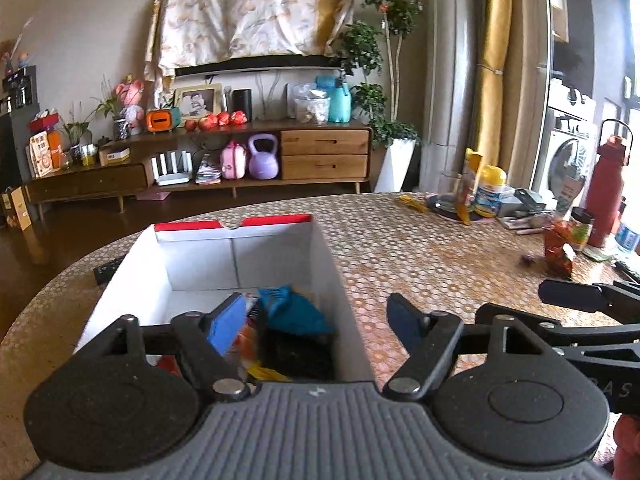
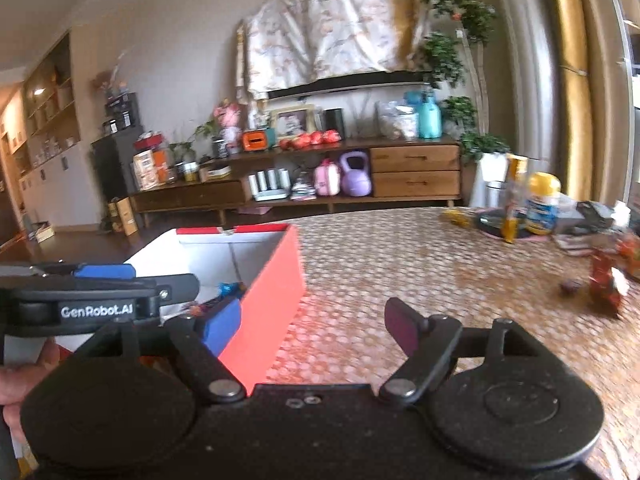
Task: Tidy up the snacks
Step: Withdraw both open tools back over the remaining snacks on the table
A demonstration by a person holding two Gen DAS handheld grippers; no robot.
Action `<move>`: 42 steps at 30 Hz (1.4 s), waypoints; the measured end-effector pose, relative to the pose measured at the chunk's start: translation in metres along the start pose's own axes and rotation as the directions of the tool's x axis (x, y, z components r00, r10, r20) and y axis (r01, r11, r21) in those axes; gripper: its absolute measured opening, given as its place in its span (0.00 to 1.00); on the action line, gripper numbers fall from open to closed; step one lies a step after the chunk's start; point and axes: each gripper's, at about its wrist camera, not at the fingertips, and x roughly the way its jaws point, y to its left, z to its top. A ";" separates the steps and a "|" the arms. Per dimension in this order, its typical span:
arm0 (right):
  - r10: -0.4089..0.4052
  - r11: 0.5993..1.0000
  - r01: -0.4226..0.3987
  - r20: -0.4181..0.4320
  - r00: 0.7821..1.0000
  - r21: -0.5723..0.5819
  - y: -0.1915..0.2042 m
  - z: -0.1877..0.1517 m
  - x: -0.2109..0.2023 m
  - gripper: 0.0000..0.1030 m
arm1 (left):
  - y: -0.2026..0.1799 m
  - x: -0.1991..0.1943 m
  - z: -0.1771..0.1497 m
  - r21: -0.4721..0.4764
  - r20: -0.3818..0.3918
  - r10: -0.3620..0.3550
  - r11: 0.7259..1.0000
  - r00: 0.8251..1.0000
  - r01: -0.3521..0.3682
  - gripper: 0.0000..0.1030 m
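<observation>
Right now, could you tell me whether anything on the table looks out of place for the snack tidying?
Yes: a red snack packet and a small dark piece beside it lie loose on the table, far right of the box holding the other snacks.

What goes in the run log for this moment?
left hand-held gripper: open, empty | right hand-held gripper: open, empty | box: snacks inside | red packet: on table
</observation>
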 end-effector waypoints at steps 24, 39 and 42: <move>-0.266 0.961 0.265 0.006 0.964 0.083 -0.109 -0.053 -0.061 0.92 | -0.121 0.016 -0.013 0.141 -0.008 -0.208 0.968 0.978 0.207 0.83; -0.364 0.921 0.364 -0.024 0.931 0.139 -0.181 -0.055 -0.049 0.94 | -0.178 0.073 -0.010 0.203 -0.056 -0.275 0.938 0.960 0.281 0.84; -0.380 0.912 0.381 -0.033 0.924 0.152 -0.192 -0.054 -0.045 0.94 | -0.187 0.083 -0.008 0.213 -0.063 -0.286 0.932 0.956 0.293 0.84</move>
